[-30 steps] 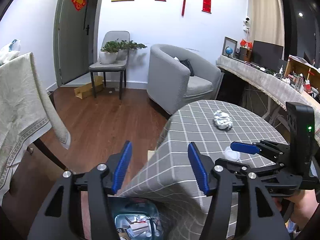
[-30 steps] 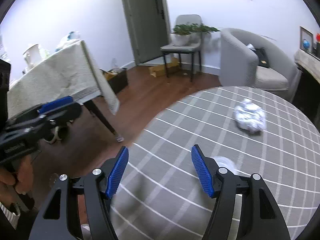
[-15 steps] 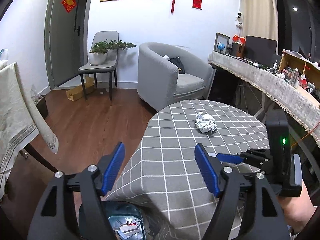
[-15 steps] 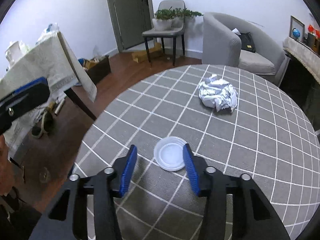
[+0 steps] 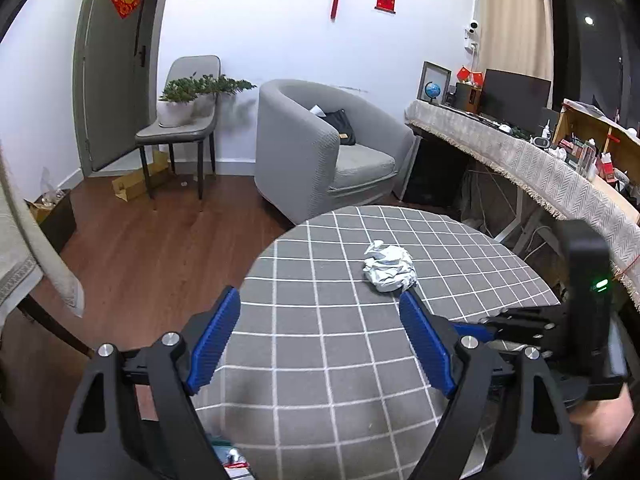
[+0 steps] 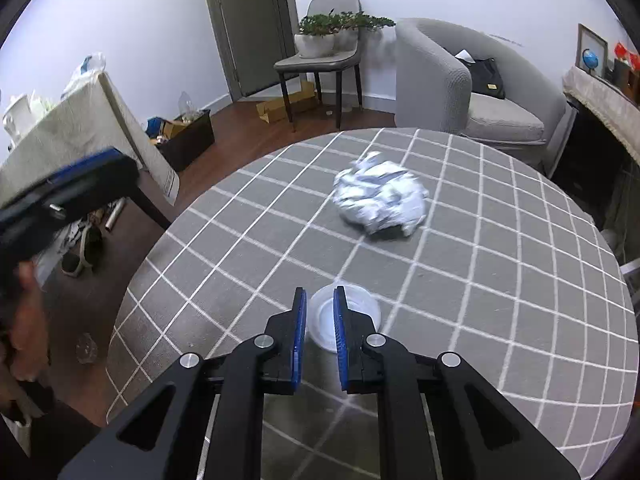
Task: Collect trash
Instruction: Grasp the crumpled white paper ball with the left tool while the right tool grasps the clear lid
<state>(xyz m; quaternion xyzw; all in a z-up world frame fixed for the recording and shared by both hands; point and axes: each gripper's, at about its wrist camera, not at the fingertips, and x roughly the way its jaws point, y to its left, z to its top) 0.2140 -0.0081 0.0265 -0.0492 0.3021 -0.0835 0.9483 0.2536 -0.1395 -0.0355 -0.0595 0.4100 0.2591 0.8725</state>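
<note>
Right claw nipping the lid

Our right claw (image 6: 320,312) had just been closing, its jaws nearly together over the lid's (image 6: 348,316) near rim; whether the pads pressed it we could not tell. Our left claw (image 5: 320,340), just opening with nothing between, faced the paper wad (image 5: 388,266) beyond the lid on the checked table (image 6: 500,280), likely next. An armchair (image 5: 320,148) stood beyond the table.

Home living room – armchair (image 5: 320,152), door (image 5: 108,64)

lid (image 6: 352,312): part hidden by pads | crumpled paper (image 6: 380,196): motion-blurred
</note>
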